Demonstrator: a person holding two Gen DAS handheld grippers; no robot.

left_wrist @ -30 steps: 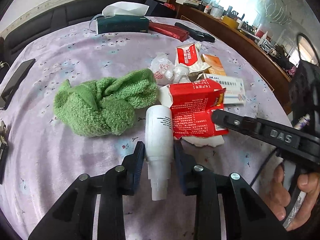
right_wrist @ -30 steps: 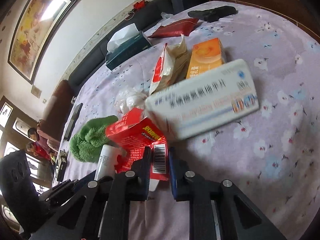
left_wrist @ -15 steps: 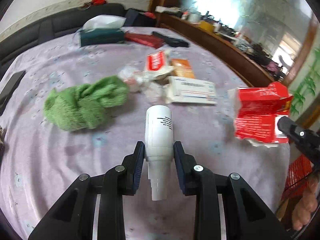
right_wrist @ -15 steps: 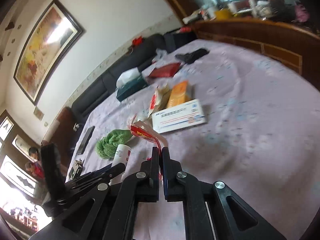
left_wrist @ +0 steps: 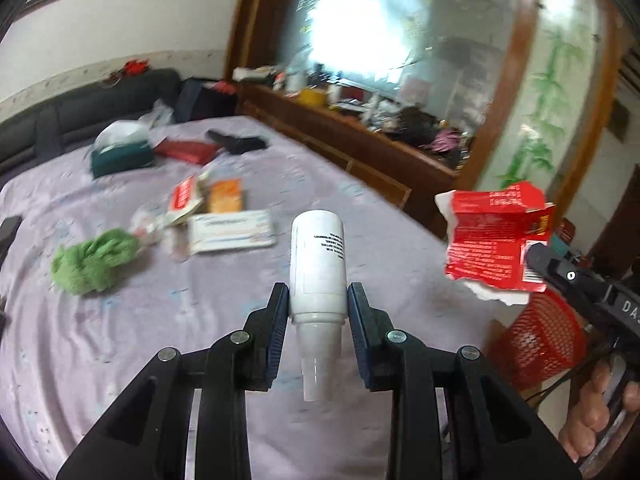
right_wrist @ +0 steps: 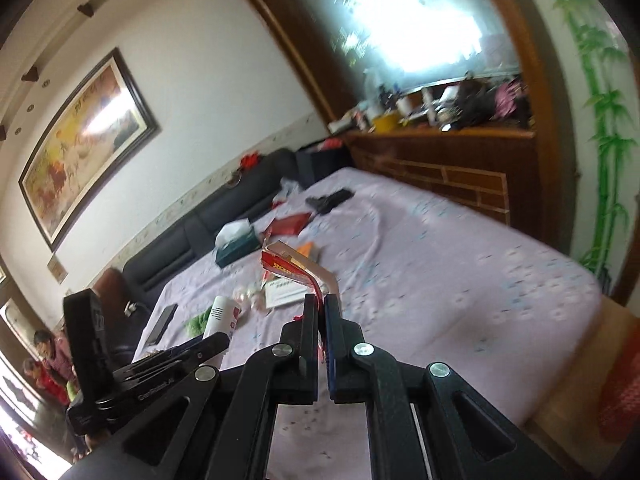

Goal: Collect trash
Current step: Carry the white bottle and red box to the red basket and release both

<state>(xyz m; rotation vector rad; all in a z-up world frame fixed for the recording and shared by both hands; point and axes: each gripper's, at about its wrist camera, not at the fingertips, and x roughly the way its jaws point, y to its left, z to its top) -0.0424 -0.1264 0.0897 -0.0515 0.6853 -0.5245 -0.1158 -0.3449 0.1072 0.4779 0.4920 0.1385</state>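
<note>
My left gripper (left_wrist: pixel 318 300) is shut on a white plastic bottle (left_wrist: pixel 318 268), held up above the purple tablecloth (left_wrist: pixel 120 320). The bottle also shows in the right wrist view (right_wrist: pixel 220 316). My right gripper (right_wrist: pixel 320 304) is shut on a torn red carton (right_wrist: pixel 288 268), seen edge-on. In the left wrist view the red carton (left_wrist: pixel 494 248) hangs in the air to the right, past the table edge and above a red mesh basket (left_wrist: pixel 540 344).
On the table lie a green towel (left_wrist: pixel 94 256), a white medicine box (left_wrist: pixel 232 232), an orange box (left_wrist: pixel 228 196), a red-white packet (left_wrist: pixel 184 196), crumpled plastic (left_wrist: pixel 148 224), a teal tissue box (left_wrist: pixel 120 154), a red pouch (left_wrist: pixel 186 152) and a black item (left_wrist: pixel 236 142). A wooden sideboard (left_wrist: pixel 360 136) stands behind.
Both grippers have lifted and swung right, away from the pile. The red carton has risen off the table and now hangs beyond the table edge over the red basket. The bottle stays gripped.
</note>
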